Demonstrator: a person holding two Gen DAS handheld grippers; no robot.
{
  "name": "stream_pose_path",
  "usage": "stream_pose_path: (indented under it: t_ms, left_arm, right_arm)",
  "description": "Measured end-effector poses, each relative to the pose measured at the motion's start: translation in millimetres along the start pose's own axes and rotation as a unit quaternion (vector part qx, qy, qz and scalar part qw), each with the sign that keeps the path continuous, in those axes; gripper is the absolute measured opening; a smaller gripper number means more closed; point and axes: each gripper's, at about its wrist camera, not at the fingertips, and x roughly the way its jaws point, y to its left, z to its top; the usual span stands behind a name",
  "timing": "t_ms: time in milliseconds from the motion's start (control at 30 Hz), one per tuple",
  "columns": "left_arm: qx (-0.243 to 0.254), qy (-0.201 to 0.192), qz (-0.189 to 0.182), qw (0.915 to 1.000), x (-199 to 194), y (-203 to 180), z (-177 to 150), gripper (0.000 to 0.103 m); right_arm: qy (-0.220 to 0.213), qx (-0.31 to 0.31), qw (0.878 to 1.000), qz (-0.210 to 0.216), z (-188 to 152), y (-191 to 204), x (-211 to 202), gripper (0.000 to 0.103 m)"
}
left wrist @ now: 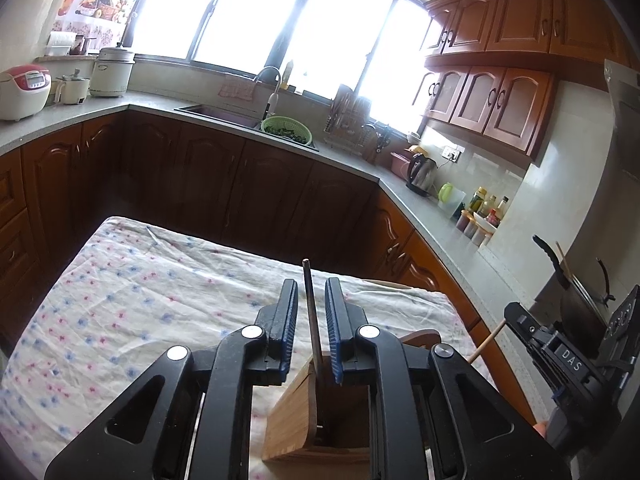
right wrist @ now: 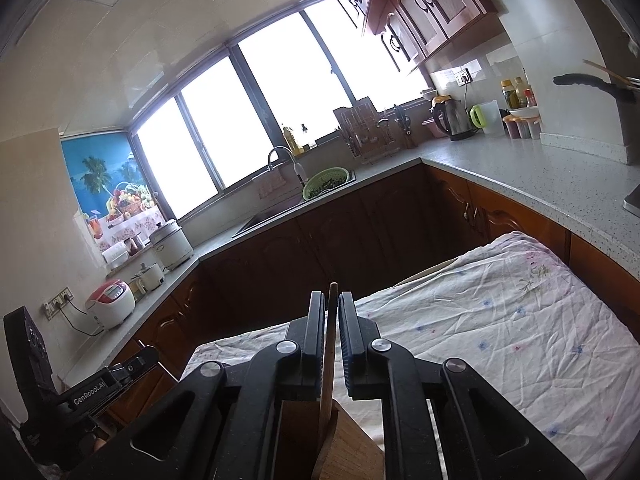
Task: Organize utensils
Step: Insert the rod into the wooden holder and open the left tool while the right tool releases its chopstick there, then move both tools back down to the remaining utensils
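A wooden utensil holder (left wrist: 296, 420) stands on the flowered cloth (left wrist: 140, 300), right under both grippers. In the left wrist view a thin dark metal stick (left wrist: 310, 312) stands upright in the holder, between the blue pads of my left gripper (left wrist: 311, 282). A gap shows on each side of it, so the jaws are open. In the right wrist view a wooden stick (right wrist: 328, 352) rises from the holder (right wrist: 352, 440) between the jaws of my right gripper (right wrist: 331, 295). It lies against the left pad with a gap on the right, so the jaws are open.
Beyond the cloth's far edge, dark wood cabinets carry an L-shaped grey counter (left wrist: 452, 236). On it are a sink with a green colander (left wrist: 286, 128), a kettle (left wrist: 422, 172), bottles (left wrist: 486, 206) and a rice cooker (left wrist: 24, 90). A black pan handle (left wrist: 548, 252) juts out at the right.
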Motion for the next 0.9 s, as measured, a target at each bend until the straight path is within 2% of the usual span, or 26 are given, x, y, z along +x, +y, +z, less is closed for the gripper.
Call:
stream_pose_path:
  t_ms: [67,100,133,267,300,333,533,900]
  left_arm:
    - [0.004,-0.005,0.004,1.0,-7,0,-1,0.039]
    - [0.006,-0.006,0.009,0.9999,-12,0,-2,0.052]
    - [0.007,-0.007,0.016,0.9998,-17,0,-3,0.059]
    - [0.032,0.001,0.083,0.996,-37,-1,-12,0.092]
    - [0.036,0.003,0.094,0.9949,-43,0,-16,0.094]
    - [0.039,0.006,0.097,0.9945,-49,2,-19,0.094]
    - [0.069,0.034,0.13,0.9885,-80,4,-46,0.097]
    - [0.089,0.038,0.136,0.986,-134,0,-80,0.099]
  right_arm:
    - [-0.001,0.007,1.0,0.0,1,-3,-4,0.028]
    - [-0.004,0.011,1.0,0.001,1,-5,-7,0.047]
    - [-0.008,0.016,1.0,0.001,1,-6,-11,0.061]
    - [-0.009,0.028,1.0,0.001,1,-13,-29,0.071]
    - [-0.008,0.031,0.999,0.003,0,-15,-35,0.08]
    - [-0.007,0.034,0.999,0.004,-2,-17,-40,0.084]
    - [0.011,0.034,0.999,0.011,-20,-22,-78,0.094]
    - [0.051,-0.003,0.999,0.009,-68,-13,-139,0.094]
